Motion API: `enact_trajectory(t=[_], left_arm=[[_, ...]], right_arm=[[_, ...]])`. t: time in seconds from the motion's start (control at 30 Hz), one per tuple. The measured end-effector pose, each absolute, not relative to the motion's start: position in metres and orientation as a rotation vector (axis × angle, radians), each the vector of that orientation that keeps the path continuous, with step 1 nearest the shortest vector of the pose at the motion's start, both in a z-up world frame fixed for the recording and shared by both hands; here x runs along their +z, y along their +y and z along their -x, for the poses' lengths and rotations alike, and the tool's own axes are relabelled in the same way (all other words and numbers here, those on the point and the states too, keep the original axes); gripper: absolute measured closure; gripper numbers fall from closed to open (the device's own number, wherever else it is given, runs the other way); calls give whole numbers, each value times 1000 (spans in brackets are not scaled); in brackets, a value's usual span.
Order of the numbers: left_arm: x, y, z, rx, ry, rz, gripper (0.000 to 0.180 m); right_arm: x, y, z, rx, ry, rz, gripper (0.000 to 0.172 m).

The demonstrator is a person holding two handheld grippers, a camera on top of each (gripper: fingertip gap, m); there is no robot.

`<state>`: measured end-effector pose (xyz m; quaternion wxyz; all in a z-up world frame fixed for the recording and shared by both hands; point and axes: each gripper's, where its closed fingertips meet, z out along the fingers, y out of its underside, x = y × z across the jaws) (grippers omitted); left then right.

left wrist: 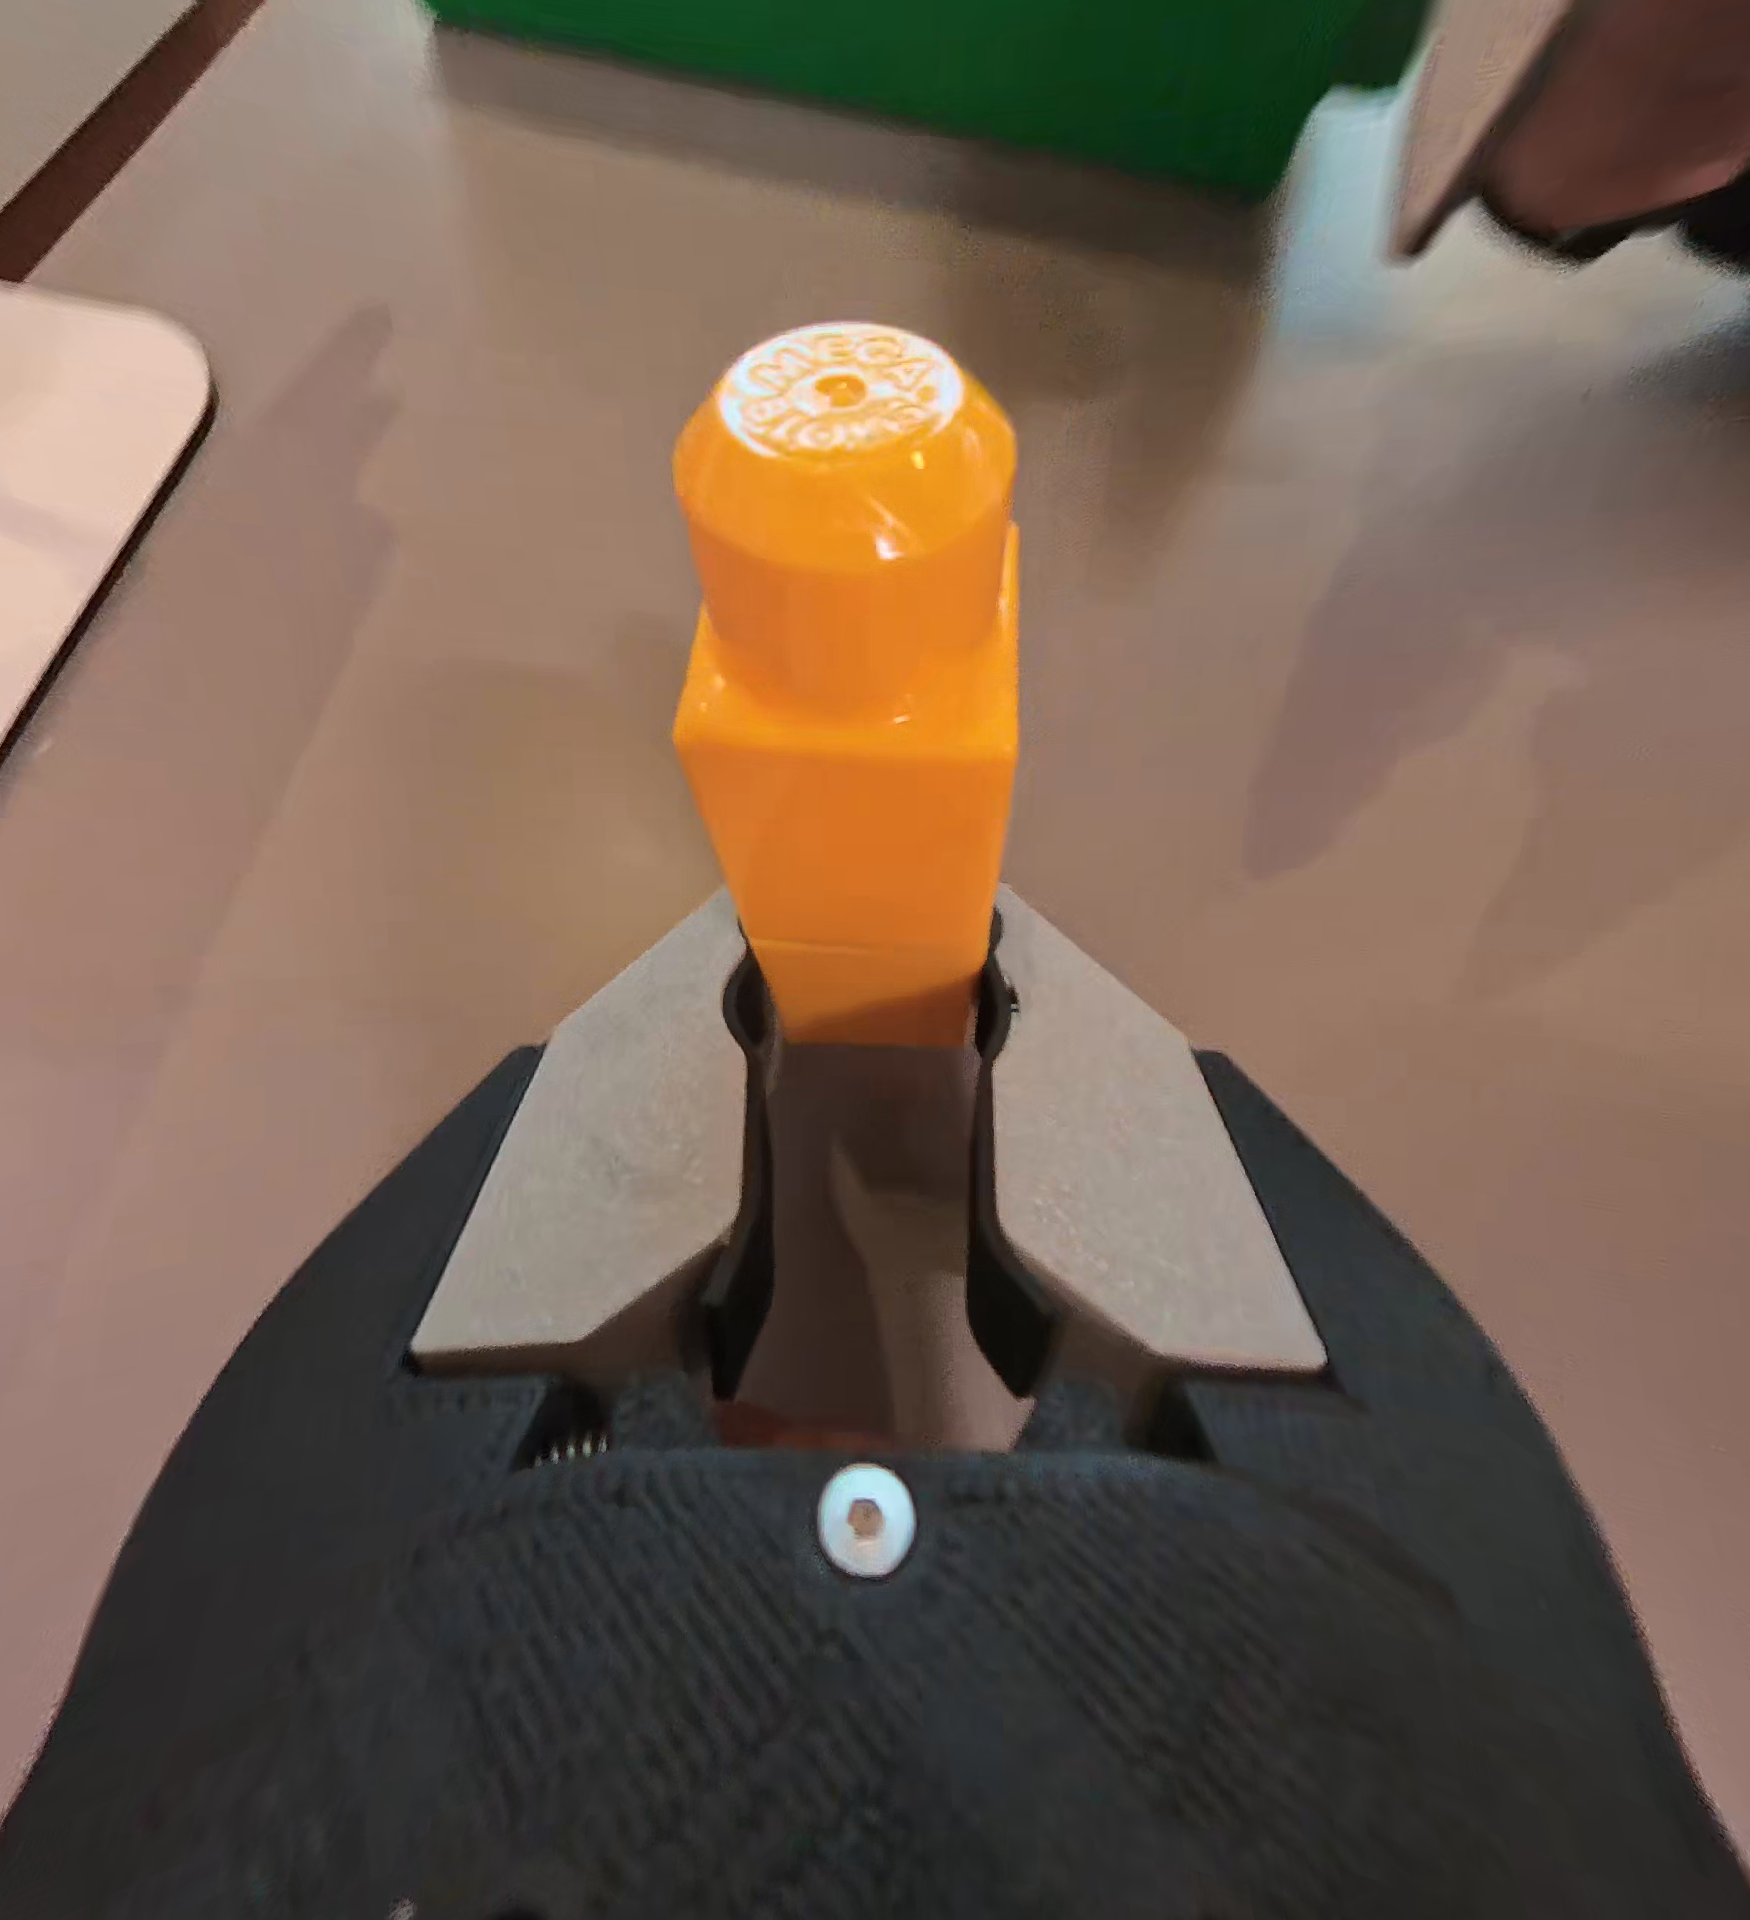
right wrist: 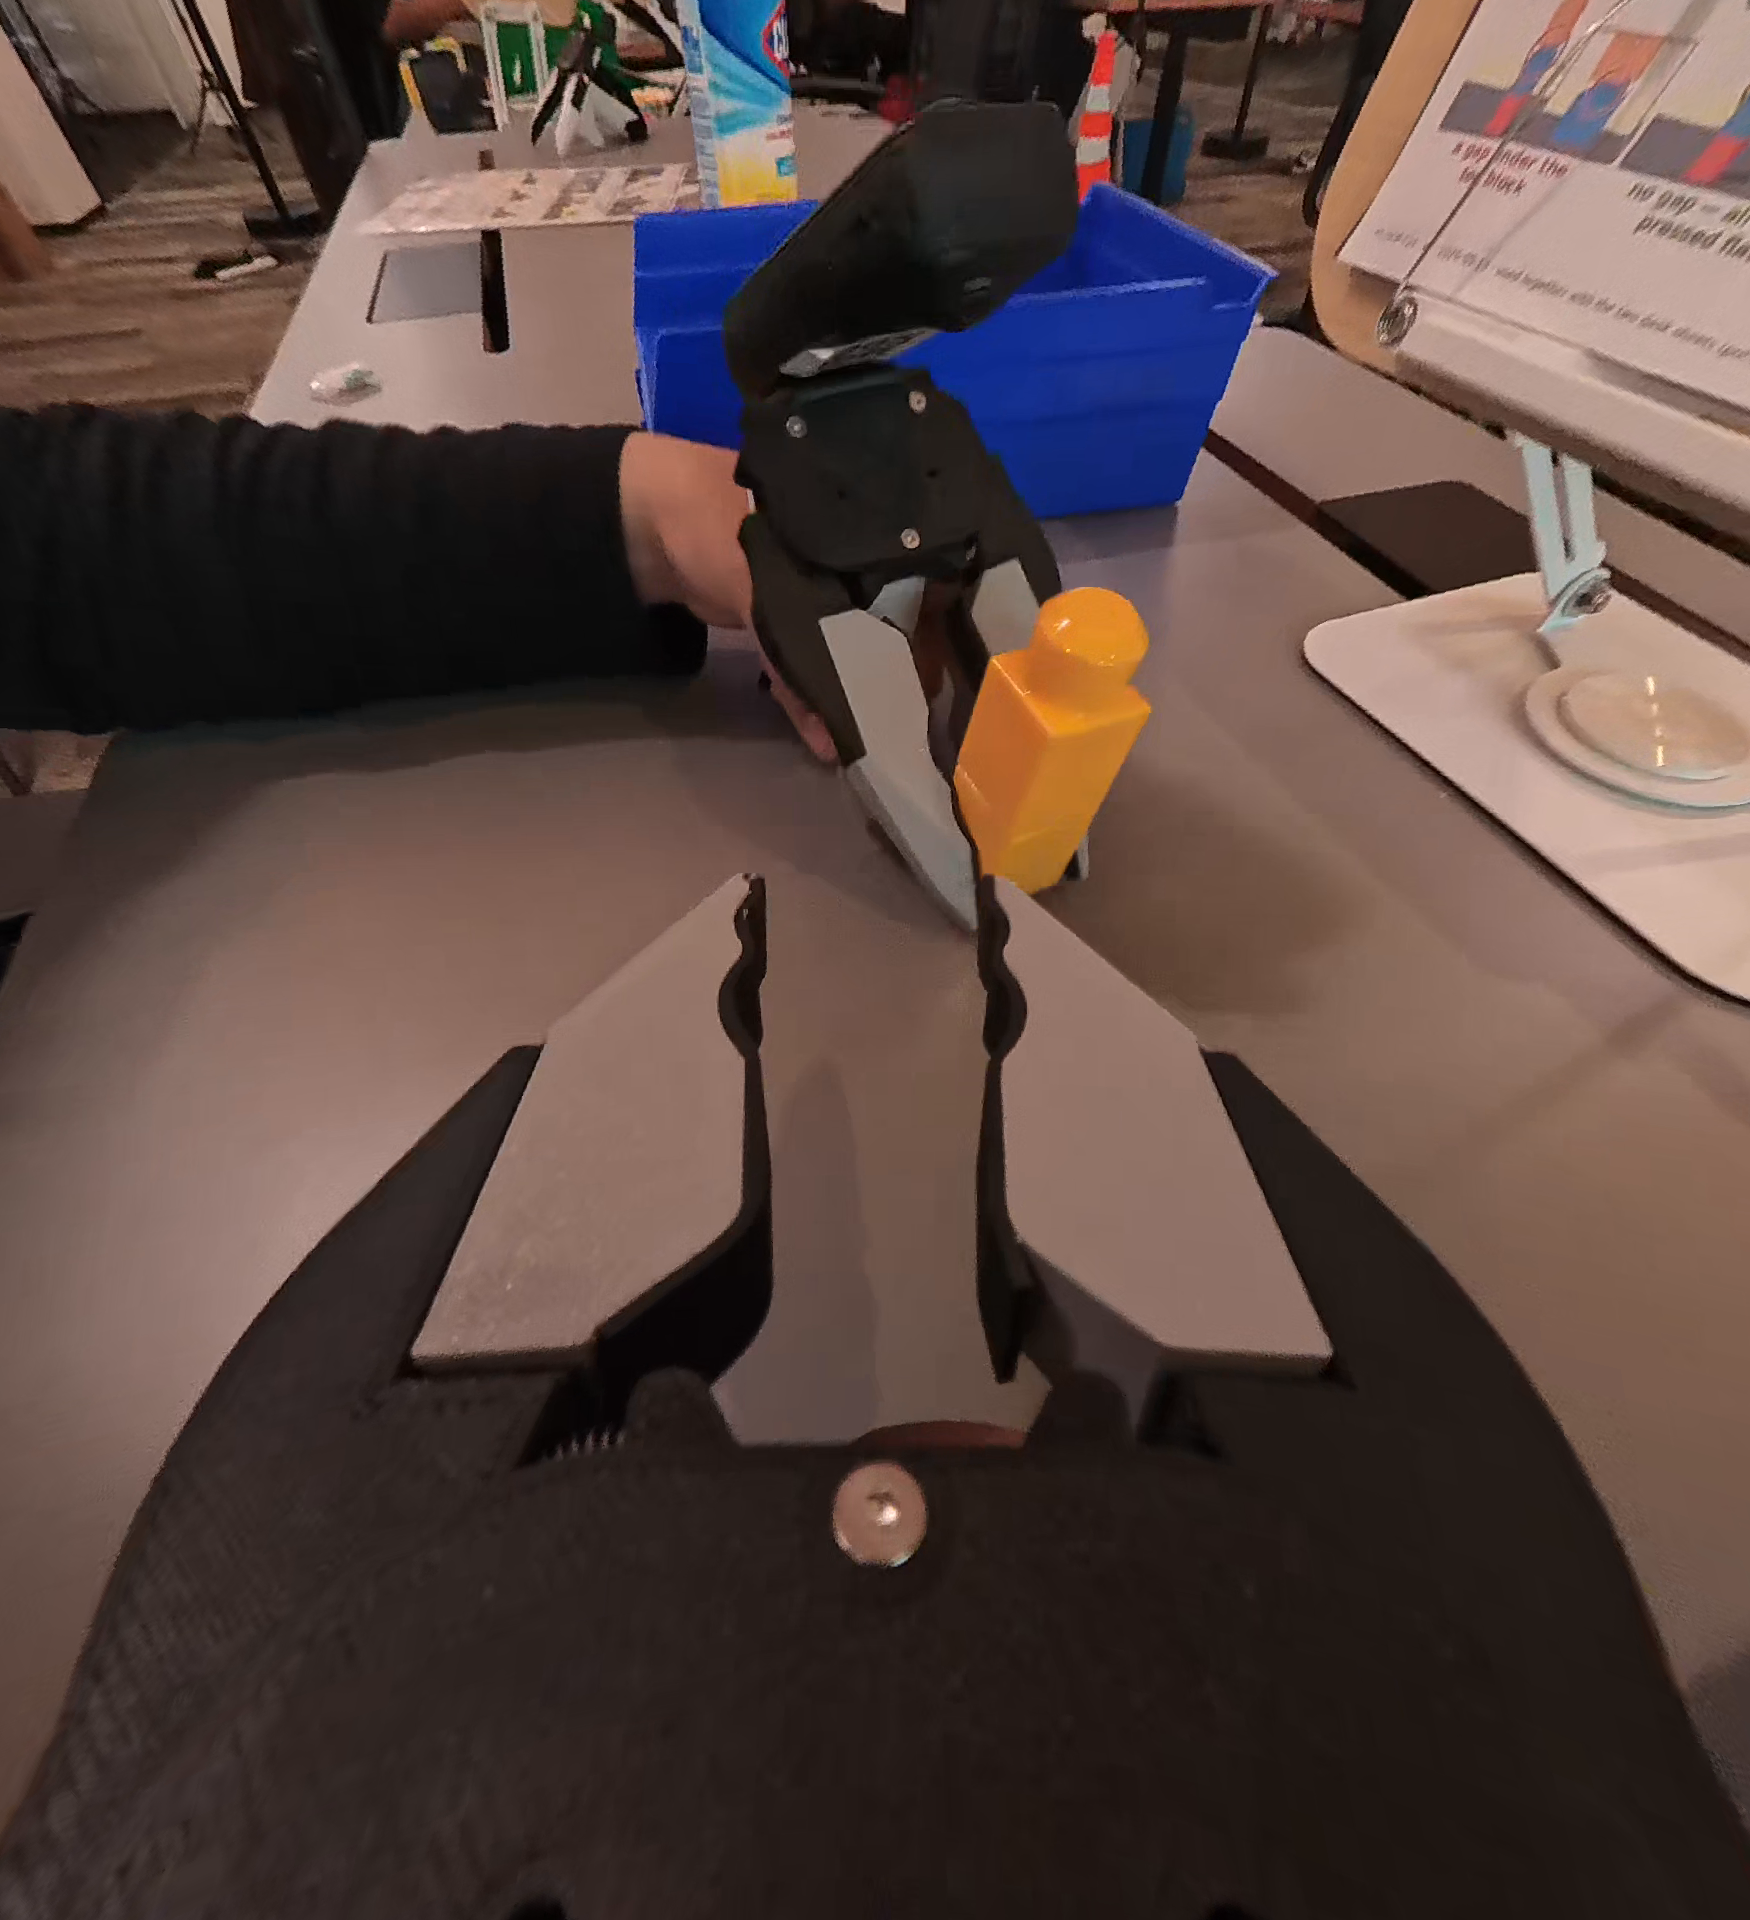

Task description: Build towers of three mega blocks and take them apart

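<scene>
Left gripper (left wrist: 866, 997) clamps the lower block of a two-high orange stack (left wrist: 850, 769); a third block is wanting. Right gripper (right wrist: 871, 914) stands part open, holding nothing, near that stack (right wrist: 1047, 748) leaning above the table (right wrist: 1370, 1039)

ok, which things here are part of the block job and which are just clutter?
Job:
- orange block stack, two blocks joined, clamped at its lower block by the left gripper
- right gripper, open, nothing in it
- blue bin
- instruction sheet on its stand

Clutter:
- wipes canister
- traffic cone
- green box
- paper sheet
</scene>
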<state>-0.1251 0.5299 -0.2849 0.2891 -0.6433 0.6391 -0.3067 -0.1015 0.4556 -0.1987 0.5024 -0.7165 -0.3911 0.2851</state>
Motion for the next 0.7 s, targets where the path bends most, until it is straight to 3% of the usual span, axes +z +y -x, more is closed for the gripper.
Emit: enact_trajectory(t=[0.4, 0.6, 0.67, 0.7], left_arm=[[-292, 536, 128, -738, 1692, 1758, 143], [-293, 532, 133, -752, 1715, 1755, 122], [-292, 531, 134, -763, 1726, 1746, 124], [-292, 532, 134, -762, 1715, 1752, 136]], right_arm=[[-225, 456, 107, 694, -988, 1817, 135], [-226, 452, 109, 733, -1003, 1816, 135], [-227, 454, 108, 727, -998, 1820, 135], [-229, 456, 107, 723, -989, 1830, 136]])
